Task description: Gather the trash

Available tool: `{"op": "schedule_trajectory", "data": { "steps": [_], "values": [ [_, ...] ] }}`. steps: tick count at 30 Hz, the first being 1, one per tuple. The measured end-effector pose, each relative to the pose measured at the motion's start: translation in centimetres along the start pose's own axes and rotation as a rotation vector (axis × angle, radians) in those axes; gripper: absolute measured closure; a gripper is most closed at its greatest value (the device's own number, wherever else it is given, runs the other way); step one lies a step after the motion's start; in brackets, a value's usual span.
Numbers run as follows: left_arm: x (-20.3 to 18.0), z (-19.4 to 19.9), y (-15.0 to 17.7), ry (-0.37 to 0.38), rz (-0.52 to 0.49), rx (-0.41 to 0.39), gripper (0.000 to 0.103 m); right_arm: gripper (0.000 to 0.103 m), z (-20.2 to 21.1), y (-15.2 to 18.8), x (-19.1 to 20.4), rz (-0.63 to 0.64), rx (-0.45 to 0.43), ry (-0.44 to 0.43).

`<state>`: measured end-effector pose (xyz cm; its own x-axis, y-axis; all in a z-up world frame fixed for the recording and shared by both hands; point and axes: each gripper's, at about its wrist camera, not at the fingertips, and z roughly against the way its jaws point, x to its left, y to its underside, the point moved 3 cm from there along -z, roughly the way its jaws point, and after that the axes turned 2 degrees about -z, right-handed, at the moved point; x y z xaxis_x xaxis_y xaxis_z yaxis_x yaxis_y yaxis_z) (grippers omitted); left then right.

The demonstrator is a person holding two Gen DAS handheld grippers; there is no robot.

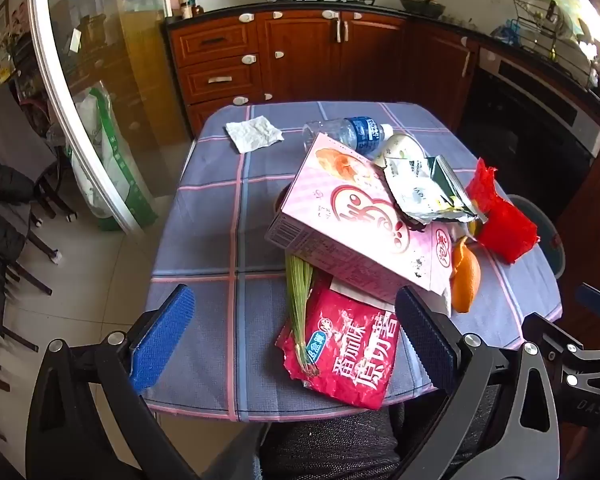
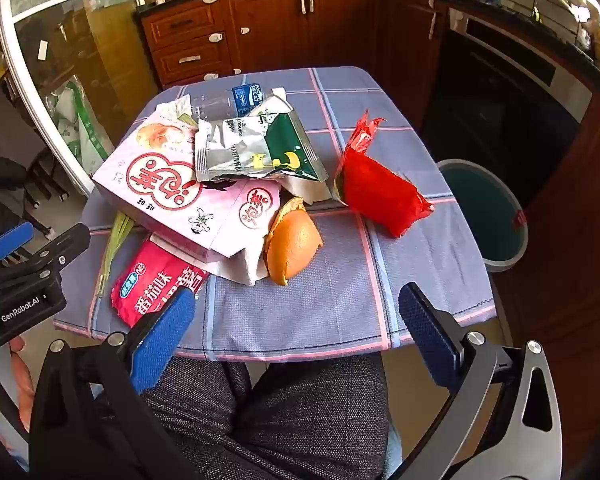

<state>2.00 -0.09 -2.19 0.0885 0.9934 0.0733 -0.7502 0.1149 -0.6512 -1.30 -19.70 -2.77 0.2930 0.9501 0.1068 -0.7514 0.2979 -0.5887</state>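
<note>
Right wrist view: table (image 2: 340, 312) heaped with trash, bin (image 2: 488, 216) off its right edge. Pink box (image 2: 180, 200) angles leftward; orange peel (image 2: 292, 240) lies straight ahead of the right gripper (image 2: 296, 332), nearer it. Both grippers, left gripper (image 1: 296, 336) included, gape wide, holding nothing.

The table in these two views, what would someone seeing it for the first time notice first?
Probably the heap of litter on the checked tablecloth: a big pink box tilted on top of a red snack bag, with a silver-green wrapper lying across it. Next, the bright red wrapper and orange peel to the right, and the green bin beside the table's right edge.
</note>
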Motion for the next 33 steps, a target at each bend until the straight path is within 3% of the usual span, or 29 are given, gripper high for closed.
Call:
{"op": "schedule_trajectory", "data": {
  "steps": [4,33],
  "values": [
    [0.0,0.4,-0.1,-0.005,0.004,-0.029,0.003,0.005,0.0,-0.1,-0.1,-0.001,0.002,0.000],
    [0.3,0.2,0.3,-0.023,0.011,-0.007,0.003,0.005,-0.5,0.2,0.1,0.004,0.021,0.000]
  ]
}}
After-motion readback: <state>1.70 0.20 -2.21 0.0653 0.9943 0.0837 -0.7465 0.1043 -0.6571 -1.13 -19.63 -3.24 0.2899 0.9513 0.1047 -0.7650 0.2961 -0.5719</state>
